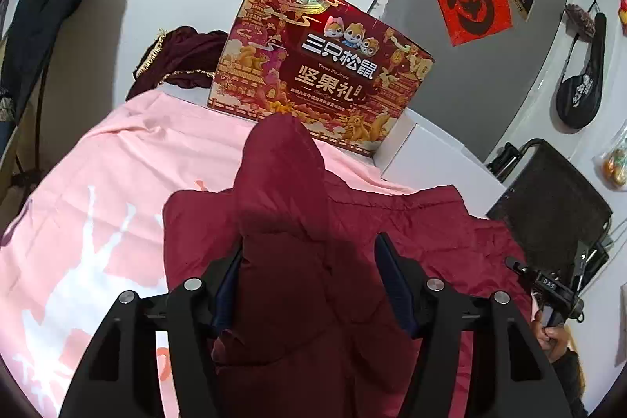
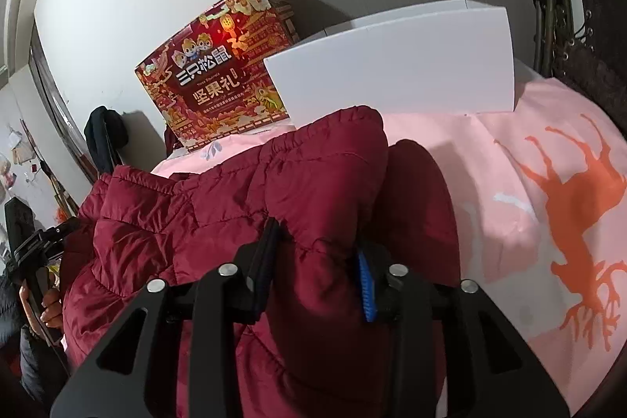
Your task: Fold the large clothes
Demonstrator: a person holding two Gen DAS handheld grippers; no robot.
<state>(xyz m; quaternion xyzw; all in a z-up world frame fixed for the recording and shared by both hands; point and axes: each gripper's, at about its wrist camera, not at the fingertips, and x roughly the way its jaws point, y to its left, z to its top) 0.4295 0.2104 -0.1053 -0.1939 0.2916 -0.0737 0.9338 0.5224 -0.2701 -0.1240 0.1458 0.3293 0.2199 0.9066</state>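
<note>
Pink sheet (image 1: 117, 151) with an orange antler print covers the bed, white wall behind. On it I log 1 dark red puffer jacket (image 1: 313, 222), spread across the middle, its hood toward the far edge. Beyond it stands 1 red gift box (image 1: 321, 65), and 1 white board (image 2: 392, 77) beside that. My left gripper (image 1: 307, 257) has its fingers spread, jacket fabric bulging between them. My right gripper (image 2: 317, 241) pinches a padded fold of the jacket.
</note>
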